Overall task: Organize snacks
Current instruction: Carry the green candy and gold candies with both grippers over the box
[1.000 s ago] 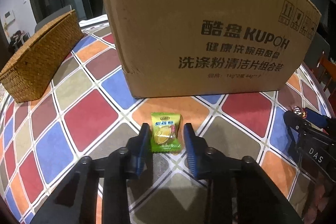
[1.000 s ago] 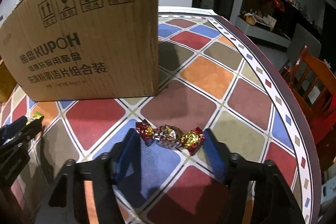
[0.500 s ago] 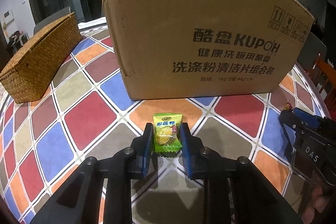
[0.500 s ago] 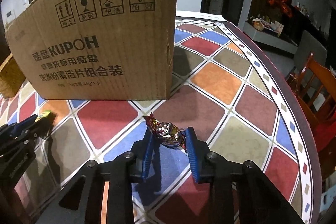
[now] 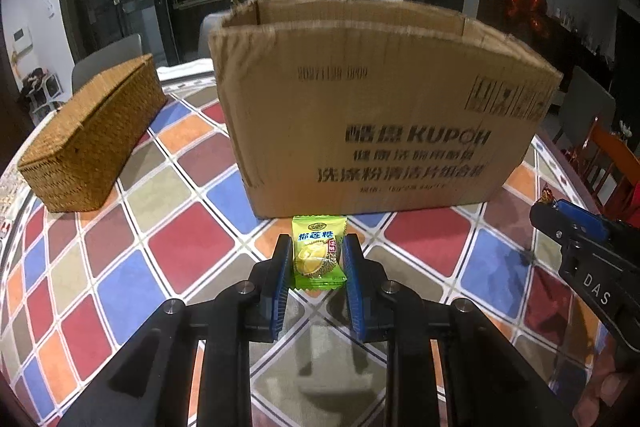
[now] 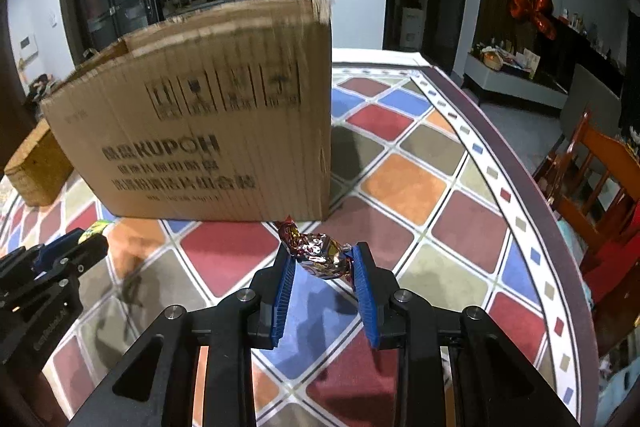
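Note:
My left gripper [image 5: 316,251] is shut on a green durian candy packet [image 5: 317,253] and holds it above the chequered tablecloth, its shadow on the cloth below. My right gripper [image 6: 323,255] is shut on a red-and-gold foil-wrapped candy [image 6: 316,253], also lifted off the cloth. An open-topped cardboard box [image 5: 380,115] with dark print stands just beyond both grippers; the same box [image 6: 208,131] fills the left of the right wrist view. The right gripper [image 5: 554,209] shows at the right edge of the left wrist view, the left gripper [image 6: 86,241] at the left edge of the right wrist view.
A woven wicker basket [image 5: 92,135] sits to the left of the box on the round table [image 6: 500,163]. Wooden chairs [image 6: 600,179] stand past the table's right rim. A low cabinet with clutter [image 6: 516,71] is farther back.
Both grippers closed on their candies, the right one from wide open, then rose with them. The box top edge, cut off before, has come into view.

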Demonstrator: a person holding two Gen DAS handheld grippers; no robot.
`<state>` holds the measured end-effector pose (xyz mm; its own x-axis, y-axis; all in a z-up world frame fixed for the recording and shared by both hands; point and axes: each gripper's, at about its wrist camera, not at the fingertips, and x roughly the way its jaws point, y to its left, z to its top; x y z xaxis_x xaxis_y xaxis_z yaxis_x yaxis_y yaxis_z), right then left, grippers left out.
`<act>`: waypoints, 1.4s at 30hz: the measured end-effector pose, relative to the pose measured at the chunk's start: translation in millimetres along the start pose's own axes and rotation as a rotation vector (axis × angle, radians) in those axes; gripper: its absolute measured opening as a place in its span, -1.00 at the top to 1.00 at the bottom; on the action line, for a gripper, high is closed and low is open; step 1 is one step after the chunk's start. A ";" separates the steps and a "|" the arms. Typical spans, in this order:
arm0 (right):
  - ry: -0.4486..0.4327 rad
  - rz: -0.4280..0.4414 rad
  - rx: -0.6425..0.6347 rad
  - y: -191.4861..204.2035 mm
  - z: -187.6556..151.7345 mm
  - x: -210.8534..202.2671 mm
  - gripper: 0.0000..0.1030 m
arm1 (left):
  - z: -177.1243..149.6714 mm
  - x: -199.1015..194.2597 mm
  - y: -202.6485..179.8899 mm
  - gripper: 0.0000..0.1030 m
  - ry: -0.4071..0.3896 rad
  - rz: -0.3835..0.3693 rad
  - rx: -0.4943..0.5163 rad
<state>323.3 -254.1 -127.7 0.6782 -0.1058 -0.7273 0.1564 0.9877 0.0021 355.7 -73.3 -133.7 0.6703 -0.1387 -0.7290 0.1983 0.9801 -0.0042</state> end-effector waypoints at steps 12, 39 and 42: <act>-0.080 0.030 -0.005 0.4 28.6 -36.5 0.40 | 26.5 -40.0 2.3 0.50 -0.068 0.014 -0.007; -0.222 0.089 -0.027 11.8 84.4 -83.6 0.40 | 81.1 -77.8 0.6 0.50 -0.160 0.001 0.009; -0.231 0.095 -0.029 12.1 92.2 -83.1 0.40 | 88.4 -75.9 1.2 0.50 -0.163 -0.002 0.009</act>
<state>335.0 -244.0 -3.9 0.8354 -0.0329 -0.5486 0.0661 0.9970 0.0408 368.3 -74.2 -17.9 0.7767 -0.1628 -0.6085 0.2059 0.9786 0.0010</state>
